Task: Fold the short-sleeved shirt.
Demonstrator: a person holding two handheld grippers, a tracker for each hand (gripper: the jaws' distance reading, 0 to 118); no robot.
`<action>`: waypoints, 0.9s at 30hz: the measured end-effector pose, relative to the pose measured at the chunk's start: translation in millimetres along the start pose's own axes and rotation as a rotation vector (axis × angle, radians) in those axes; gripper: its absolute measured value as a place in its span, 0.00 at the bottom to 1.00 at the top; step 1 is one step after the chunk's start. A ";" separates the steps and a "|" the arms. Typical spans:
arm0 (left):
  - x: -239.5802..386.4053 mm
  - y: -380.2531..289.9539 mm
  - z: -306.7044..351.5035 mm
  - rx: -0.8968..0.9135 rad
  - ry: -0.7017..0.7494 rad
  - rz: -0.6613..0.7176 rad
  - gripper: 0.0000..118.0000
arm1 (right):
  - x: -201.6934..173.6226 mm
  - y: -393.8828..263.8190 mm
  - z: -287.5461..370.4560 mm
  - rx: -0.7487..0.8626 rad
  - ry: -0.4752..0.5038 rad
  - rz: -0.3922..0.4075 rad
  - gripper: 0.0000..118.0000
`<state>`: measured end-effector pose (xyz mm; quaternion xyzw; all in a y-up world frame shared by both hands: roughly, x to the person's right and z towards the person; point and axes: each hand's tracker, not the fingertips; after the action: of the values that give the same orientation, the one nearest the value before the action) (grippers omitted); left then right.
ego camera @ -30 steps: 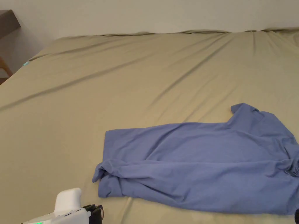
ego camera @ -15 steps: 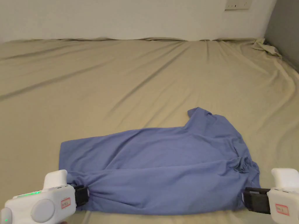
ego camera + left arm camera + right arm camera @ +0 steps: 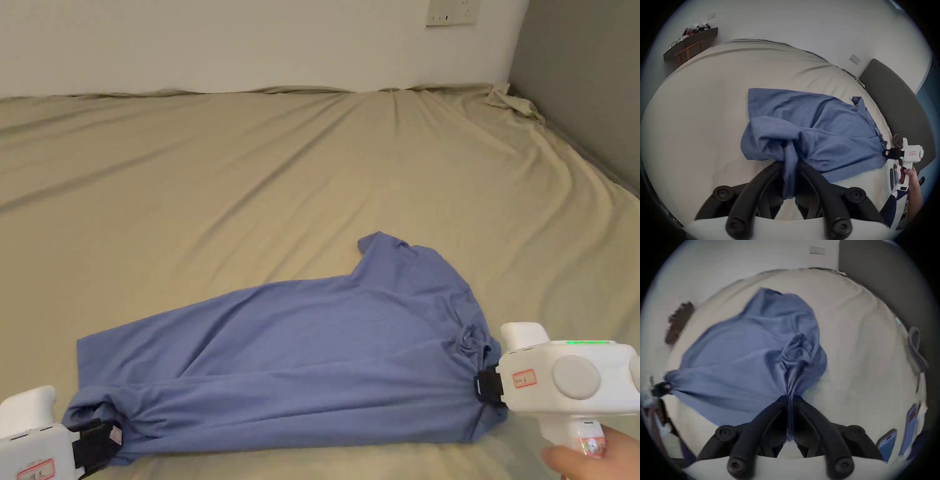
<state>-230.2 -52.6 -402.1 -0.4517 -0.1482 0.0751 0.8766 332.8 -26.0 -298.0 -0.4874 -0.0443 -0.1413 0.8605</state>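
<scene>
Gripping the blue shirt at both near corners, I have my left tongs clenched on bunched fabric at its near left end and my right tongs clenched on a gathered tuft at its near right end. It lies stretched across the bed, one sleeve pointing toward the far wall.

Beige bedsheet creased; wall socket above; dark headboard right; cluttered shelf far left.
</scene>
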 end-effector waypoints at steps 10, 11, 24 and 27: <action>-17.7 -17.9 60.9 -0.239 -0.097 -0.068 0.08 | 6.0 -67.5 111.9 -0.122 0.112 -0.184 0.06; -19.9 -26.0 66.9 -0.262 -0.115 -0.057 0.08 | 6.5 -79.3 115.9 -0.150 0.136 -0.202 0.06; -38.4 -92.7 52.1 -0.311 0.018 0.033 0.37 | 13.9 -128.0 47.7 -0.313 0.122 -0.247 0.17; -26.8 -70.6 81.7 -0.144 -0.017 0.025 1.00 | 25.5 -107.7 85.7 -0.174 0.210 -0.318 1.00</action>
<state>-282.5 -37.9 -304.9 -0.5148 -0.1549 0.0792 0.8395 331.6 -10.4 -158.9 -0.5295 -0.0184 -0.3288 0.7818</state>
